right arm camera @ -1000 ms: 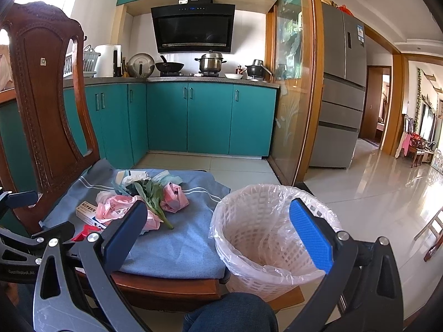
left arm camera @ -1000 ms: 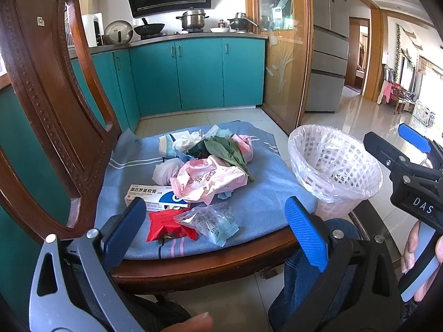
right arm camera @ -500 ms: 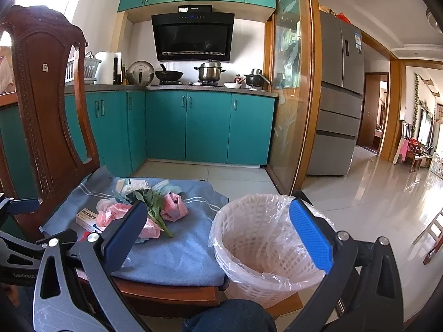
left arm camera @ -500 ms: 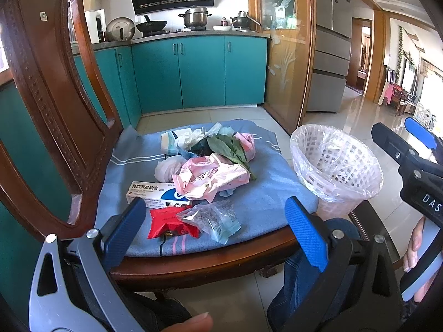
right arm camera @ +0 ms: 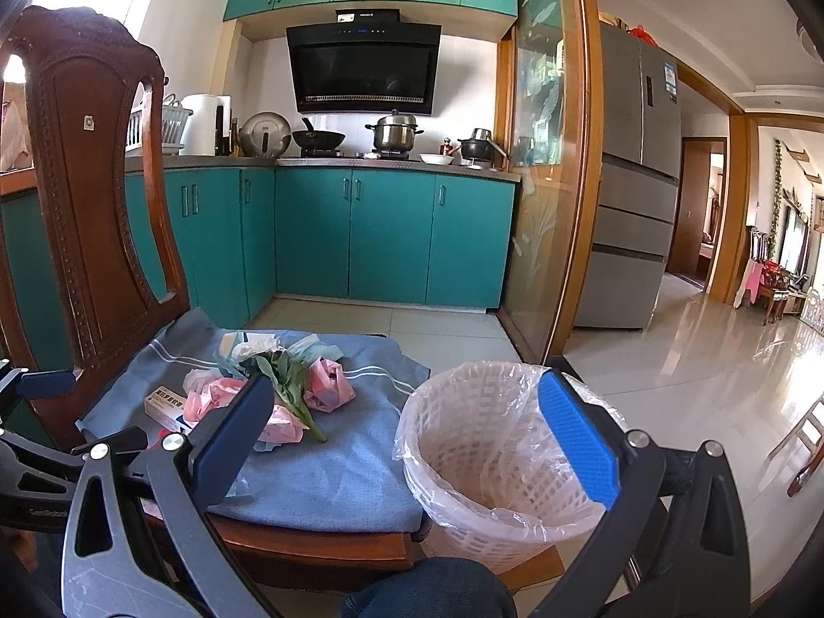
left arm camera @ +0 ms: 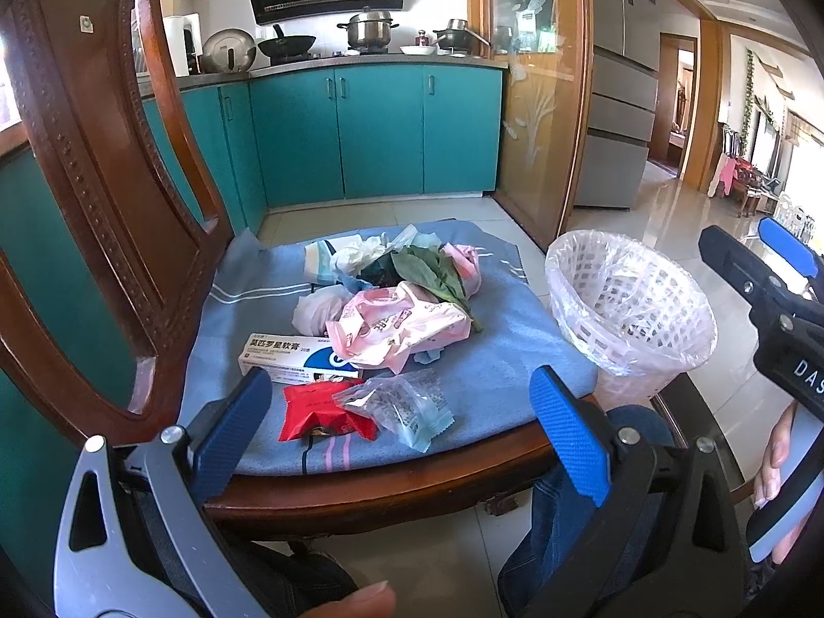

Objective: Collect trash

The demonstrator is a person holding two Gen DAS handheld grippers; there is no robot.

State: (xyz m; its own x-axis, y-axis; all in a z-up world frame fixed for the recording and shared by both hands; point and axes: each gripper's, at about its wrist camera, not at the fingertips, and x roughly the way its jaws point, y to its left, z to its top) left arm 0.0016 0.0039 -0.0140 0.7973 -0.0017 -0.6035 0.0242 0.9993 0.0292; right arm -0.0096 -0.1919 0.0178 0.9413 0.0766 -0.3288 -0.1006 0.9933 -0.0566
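A pile of trash lies on the blue cushion [left arm camera: 504,360] of a wooden chair: a red wrapper [left arm camera: 322,412], a clear packet [left arm camera: 401,404], a white ointment box [left arm camera: 288,355], a pink bag [left arm camera: 401,327], green leaves [left arm camera: 432,273] and crumpled tissues [left arm camera: 355,252]. A white basket bin [left arm camera: 631,309] with a plastic liner stands to the right of the cushion; it also shows in the right wrist view [right arm camera: 494,458]. My left gripper [left arm camera: 401,427] is open and empty, just in front of the red wrapper. My right gripper [right arm camera: 407,438] is open and empty, near the bin.
The chair's carved wooden back [left arm camera: 103,180] rises on the left. Teal kitchen cabinets [left arm camera: 376,129] stand behind, a fridge [right arm camera: 633,180] to the right, and tiled floor [right arm camera: 695,360] beyond. A person's knee in jeans [left arm camera: 577,515] is below the seat edge.
Both cameras have tilted up slightly, so the chair and bin sit lower in view. Nothing on the cushion has moved and both grippers stay open.
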